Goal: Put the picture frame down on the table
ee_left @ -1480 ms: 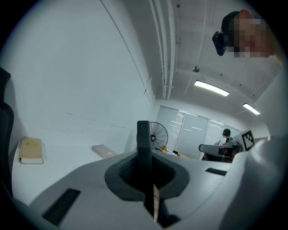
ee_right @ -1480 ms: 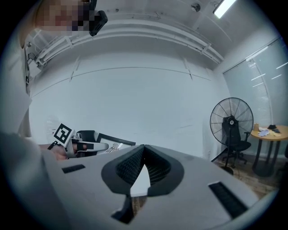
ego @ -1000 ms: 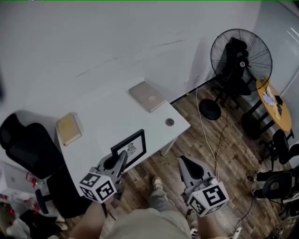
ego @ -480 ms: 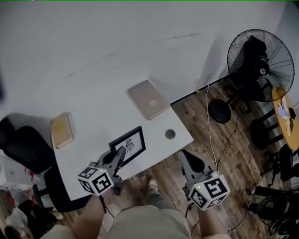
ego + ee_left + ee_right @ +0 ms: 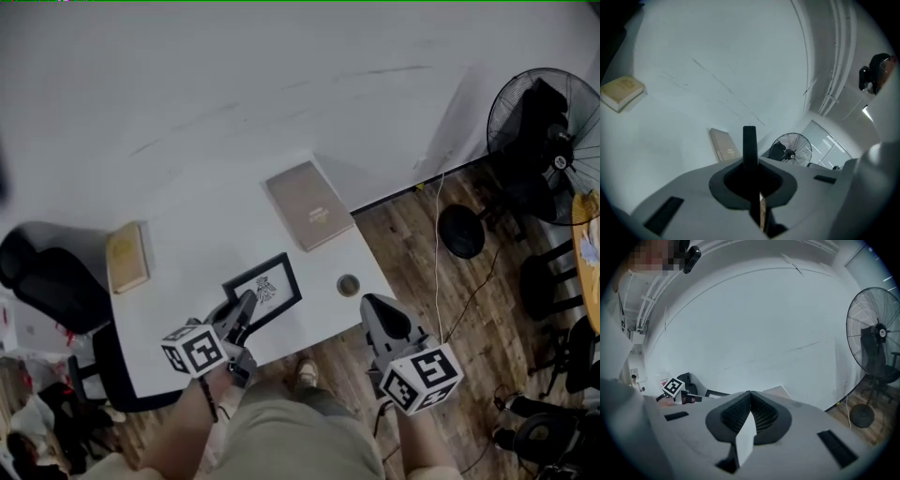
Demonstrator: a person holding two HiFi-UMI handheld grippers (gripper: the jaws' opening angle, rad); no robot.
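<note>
Near the front edge of the white table (image 5: 206,244), the left gripper (image 5: 246,309) is clamped on the black-rimmed picture frame (image 5: 267,289), held low over the top; I cannot tell whether the frame touches it. Released too early, it could tip off the near edge. The right gripper (image 5: 375,309) hangs pinched together, empty. No container shows on the table.

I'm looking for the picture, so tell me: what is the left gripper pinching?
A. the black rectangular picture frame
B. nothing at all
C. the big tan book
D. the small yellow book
A: the left gripper has its jaws closed on the thin edge of the black rectangular picture frame.
</note>
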